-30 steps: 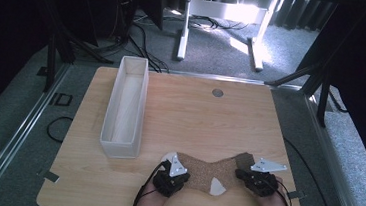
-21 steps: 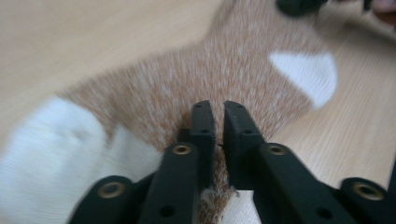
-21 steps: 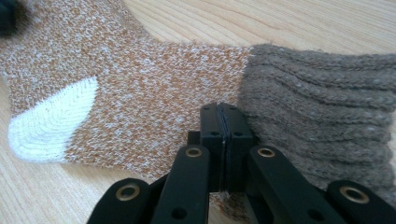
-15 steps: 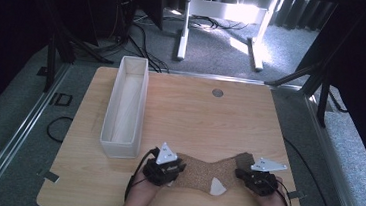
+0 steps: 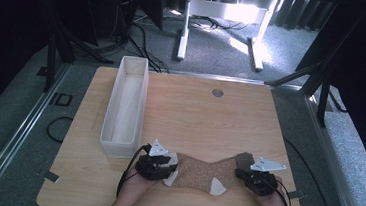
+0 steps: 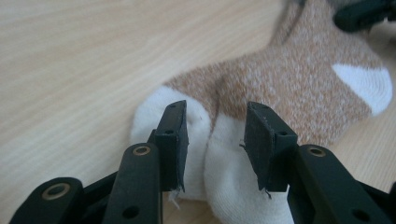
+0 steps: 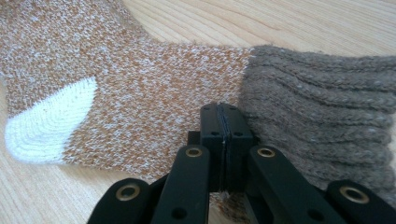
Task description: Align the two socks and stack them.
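Your left hand-held gripper (image 6: pixel 212 140) has shifted left, jaws now apart over the sock's (image 5: pixel 200 172) white toe; your right hand-held gripper (image 7: pixel 223 140) stays clamped at its cuff, sock flat on the tabletop (image 5: pixel 210 115).

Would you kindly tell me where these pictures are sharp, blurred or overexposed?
High view: sunlit floor behind the light wooden table blows out. Left gripper view: black jaws sharp, the brown-and-white knitted sock softens toward its far end. Right gripper view: sock knit crisp, evenly lit.
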`<state>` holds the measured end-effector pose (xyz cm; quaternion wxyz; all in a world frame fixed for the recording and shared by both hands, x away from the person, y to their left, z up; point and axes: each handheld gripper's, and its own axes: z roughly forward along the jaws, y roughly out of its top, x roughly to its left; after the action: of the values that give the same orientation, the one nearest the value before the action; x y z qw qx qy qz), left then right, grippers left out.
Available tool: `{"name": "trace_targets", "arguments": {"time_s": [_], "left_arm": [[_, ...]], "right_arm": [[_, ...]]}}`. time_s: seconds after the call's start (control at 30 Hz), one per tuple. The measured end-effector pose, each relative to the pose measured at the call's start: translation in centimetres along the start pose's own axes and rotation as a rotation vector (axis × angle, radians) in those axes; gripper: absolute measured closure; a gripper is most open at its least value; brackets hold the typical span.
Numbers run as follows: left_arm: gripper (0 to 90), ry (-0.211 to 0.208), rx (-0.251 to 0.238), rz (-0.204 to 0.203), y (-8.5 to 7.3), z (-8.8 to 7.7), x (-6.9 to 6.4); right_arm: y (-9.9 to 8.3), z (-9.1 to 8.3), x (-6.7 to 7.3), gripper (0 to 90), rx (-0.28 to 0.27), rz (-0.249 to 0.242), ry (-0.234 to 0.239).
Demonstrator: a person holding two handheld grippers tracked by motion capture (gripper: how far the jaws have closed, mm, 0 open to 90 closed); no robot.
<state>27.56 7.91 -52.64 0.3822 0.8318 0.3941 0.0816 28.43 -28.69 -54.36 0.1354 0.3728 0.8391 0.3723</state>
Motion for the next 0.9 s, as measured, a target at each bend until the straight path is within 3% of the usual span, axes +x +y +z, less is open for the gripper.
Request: {"name": "trace_targets", "arguments": {"time_s": [0.17,0.23,0.37,0.43,0.5,0.9], "left_arm": [[60.3,-0.006,0.081,0.000,-0.6,1.0,0.4],[61.9,-0.023,0.074,-0.016,-0.8,1.1,0.5],[73.7,-0.017,0.077,0.035,-0.7,0.9,0.0],[81.9,-0.032,0.074,0.031,-0.6,0.8,-0.1],[83.8,-0.030,0.074,0.032,-0.5,0.8,-0.2],[86.9,-0.040,-0.030,-0.009,0.2,-1.0,0.2]], "right_arm": [[0.0,0.0,0.0,89.1,-0.001,-0.001,0.000],[0.0,0.0,0.0,89.1,-0.001,-0.002,-0.001],[0.0,0.0,0.0,89.1,-0.001,-0.003,-0.002],[0.0,0.0,0.0,89.1,-0.001,-0.003,-0.002],[0.0,0.0,0.0,89.1,-0.001,-0.002,-0.001],[0.0,0.0,0.0,89.2,0.000,0.000,0.002]]}}
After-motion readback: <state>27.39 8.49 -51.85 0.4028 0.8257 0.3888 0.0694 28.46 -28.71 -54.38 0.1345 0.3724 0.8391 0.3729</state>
